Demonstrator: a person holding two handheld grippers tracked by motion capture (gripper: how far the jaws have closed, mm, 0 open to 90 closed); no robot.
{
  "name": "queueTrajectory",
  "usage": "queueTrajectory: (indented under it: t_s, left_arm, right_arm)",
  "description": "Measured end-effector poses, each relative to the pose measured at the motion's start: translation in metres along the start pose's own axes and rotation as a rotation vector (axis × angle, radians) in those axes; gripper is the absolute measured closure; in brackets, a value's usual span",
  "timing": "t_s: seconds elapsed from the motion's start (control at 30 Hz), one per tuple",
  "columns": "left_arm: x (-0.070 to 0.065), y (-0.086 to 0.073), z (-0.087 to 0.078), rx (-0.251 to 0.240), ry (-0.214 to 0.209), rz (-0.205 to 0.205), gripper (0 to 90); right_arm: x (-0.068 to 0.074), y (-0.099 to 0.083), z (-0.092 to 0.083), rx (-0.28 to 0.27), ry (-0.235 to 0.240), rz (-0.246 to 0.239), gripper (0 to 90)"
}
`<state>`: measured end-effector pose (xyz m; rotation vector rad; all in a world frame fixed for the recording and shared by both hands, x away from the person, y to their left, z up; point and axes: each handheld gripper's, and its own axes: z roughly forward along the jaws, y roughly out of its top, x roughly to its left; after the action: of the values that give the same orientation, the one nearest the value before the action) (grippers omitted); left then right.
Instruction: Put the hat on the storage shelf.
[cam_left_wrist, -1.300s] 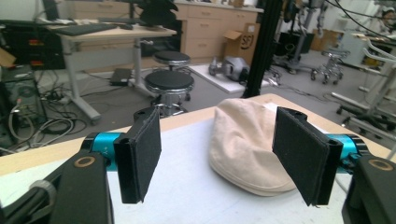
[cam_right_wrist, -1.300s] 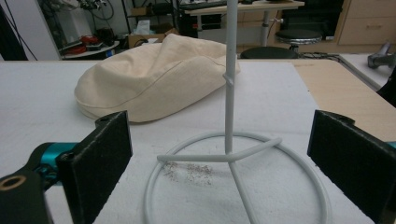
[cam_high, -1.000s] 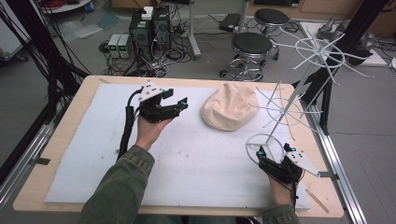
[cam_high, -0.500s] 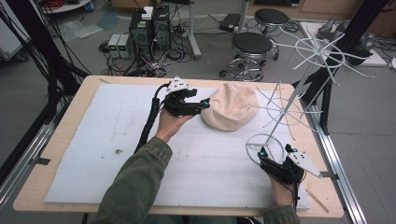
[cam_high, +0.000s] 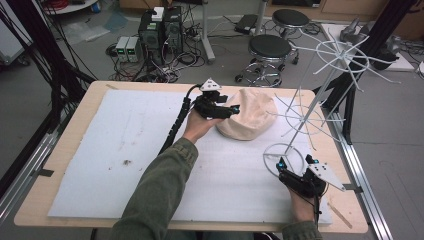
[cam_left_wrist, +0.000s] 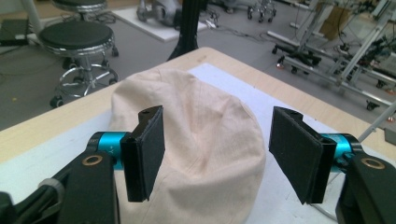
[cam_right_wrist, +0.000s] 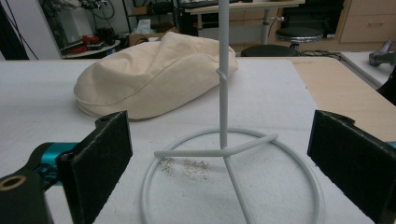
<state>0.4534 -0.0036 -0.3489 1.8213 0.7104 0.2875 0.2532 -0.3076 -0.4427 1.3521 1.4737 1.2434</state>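
One cream fabric hat (cam_high: 249, 114) lies on the white mat (cam_high: 100, 145) toward the far edge of the table (cam_high: 40, 185), just left of one white wire stand (cam_high: 320, 95). Two stools (cam_high: 270, 50) stand beyond. The left gripper (cam_high: 231, 111) sits at the hat's near-left edge; its jaws have just been narrowing yet stand wide — the left gripper view shows the pads (cam_left_wrist: 149, 149) clear of the cloth, the hat's crown rising between them. The right gripper (cam_high: 295, 165) rests by the stand's ring base (cam_right_wrist: 233, 186), jaws wide apart — the right gripper view shows the ring between them, untouched. No legible writing.
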Motion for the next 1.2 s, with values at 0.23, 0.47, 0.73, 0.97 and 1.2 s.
queueTrajectory:
  t_s: [0.23, 0.47, 0.73, 0.97, 1.2]
  left_arm:
    - [-0.001, -0.003, 0.033, 0.095, -0.080, -0.009, 35.9]
    - [-0.005, 0.000, 0.058, 0.192, -0.089, 0.022, 35.7]
    - [-0.014, -0.007, 0.084, 0.248, -0.139, 0.071, 30.2]
    - [-0.018, -0.016, 0.103, 0.296, -0.138, 0.116, 24.6]
    - [-0.009, -0.030, 0.115, 0.355, -0.107, 0.128, 21.5]
  right_arm:
    - [0.000, 0.000, 0.000, 0.002, 0.002, 0.000, 5.5]
    - [-0.001, -0.001, -0.002, 0.006, 0.001, 0.002, 5.6]
    - [-0.002, -0.002, -0.002, 0.017, 0.009, 0.005, 5.5]
    - [0.000, -0.002, -0.001, 0.024, 0.019, -0.004, 5.5]
    - [-0.002, -0.002, 0.000, 0.019, 0.019, -0.012, 5.6]
